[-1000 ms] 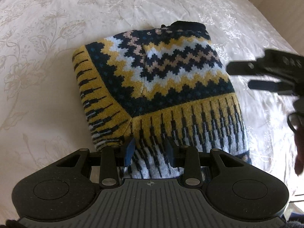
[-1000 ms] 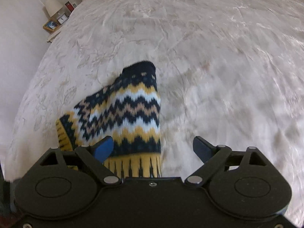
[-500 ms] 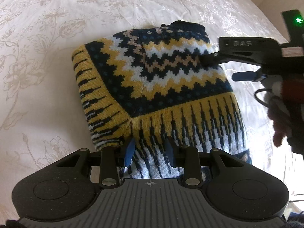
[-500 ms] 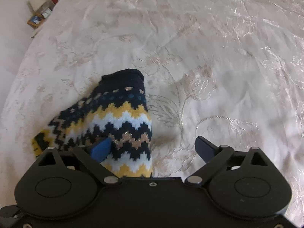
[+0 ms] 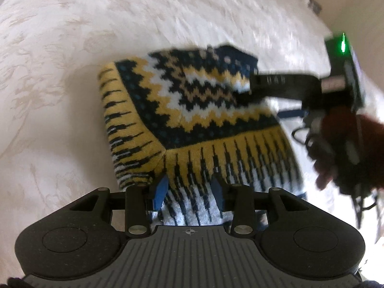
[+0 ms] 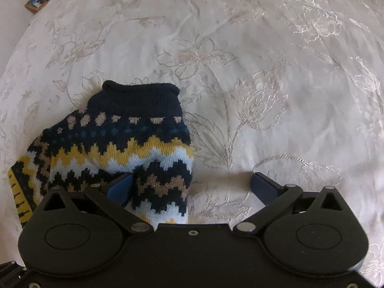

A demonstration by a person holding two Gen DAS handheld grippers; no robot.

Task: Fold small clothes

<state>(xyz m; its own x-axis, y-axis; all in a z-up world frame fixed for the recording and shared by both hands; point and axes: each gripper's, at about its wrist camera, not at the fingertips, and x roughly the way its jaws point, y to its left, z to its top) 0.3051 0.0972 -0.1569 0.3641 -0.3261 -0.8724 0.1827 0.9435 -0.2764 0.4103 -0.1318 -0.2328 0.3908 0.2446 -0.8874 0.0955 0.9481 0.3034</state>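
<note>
A folded knit sweater (image 5: 192,110) with navy, yellow and white zigzags lies on the bed. My left gripper (image 5: 188,190) is at its near hem; the jaws are opening, and flat knit lies between the blue pads without being pinched. My right gripper (image 6: 190,181) is low over the sweater's (image 6: 134,129) far right part near the navy collar, its jaws opening to full width. Its left finger rests on the knit and its right finger is over bare bedspread. From the left wrist view the right gripper (image 5: 266,99) reaches in from the right, held by a hand (image 5: 336,163).
A cream bedspread (image 6: 264,72) with embroidered flowers covers the whole bed around the sweater (image 5: 60,96). A small bedside shelf with framed items (image 6: 38,0) stands past the bed's far left corner. A wall shows beyond the bed's far right edge.
My right gripper has come down and forward onto the sweater's collar end, and its jaws have spread wider. My left gripper has stayed at the hem, its jaws parting slightly.
</note>
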